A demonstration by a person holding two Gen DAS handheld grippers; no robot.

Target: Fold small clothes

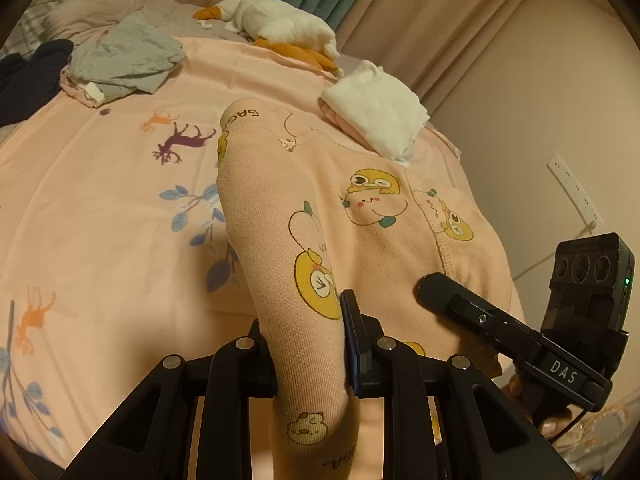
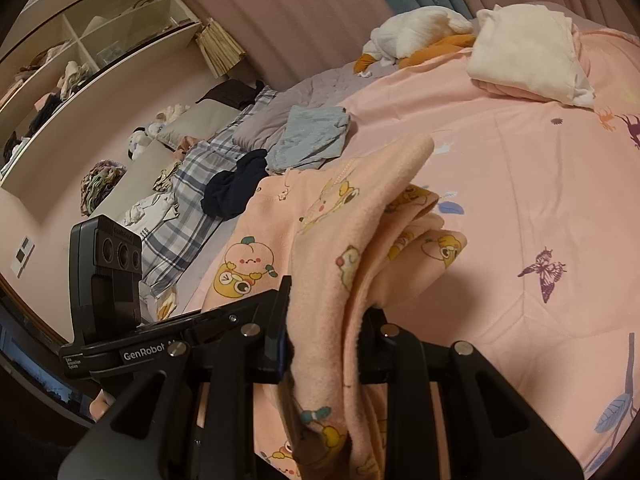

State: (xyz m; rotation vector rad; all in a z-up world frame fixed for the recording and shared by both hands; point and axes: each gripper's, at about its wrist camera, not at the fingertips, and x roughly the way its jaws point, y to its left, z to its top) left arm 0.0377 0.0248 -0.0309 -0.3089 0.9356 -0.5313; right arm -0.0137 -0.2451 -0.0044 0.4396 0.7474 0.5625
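A small pink garment point(image 1: 372, 216) printed with yellow cartoon figures lies on the pink bedspread point(image 1: 100, 200). My left gripper point(image 1: 304, 344) is shut on a raised fold of it. My right gripper point(image 2: 324, 336) is shut on another bunched fold of the same garment point(image 2: 352, 240), showing its fleecy inside. In the left wrist view the right gripper point(image 1: 480, 312) sits to the right, over the garment. In the right wrist view the left gripper's body point(image 2: 108, 280) is at the left.
A folded white and pink pile point(image 1: 376, 120) lies beyond the garment. A folded grey pile point(image 1: 124, 60), a dark garment point(image 1: 28, 80) and a white and orange plush point(image 1: 280, 28) lie farther back. Pillows and shelves point(image 2: 80, 60) stand at the bed's far side.
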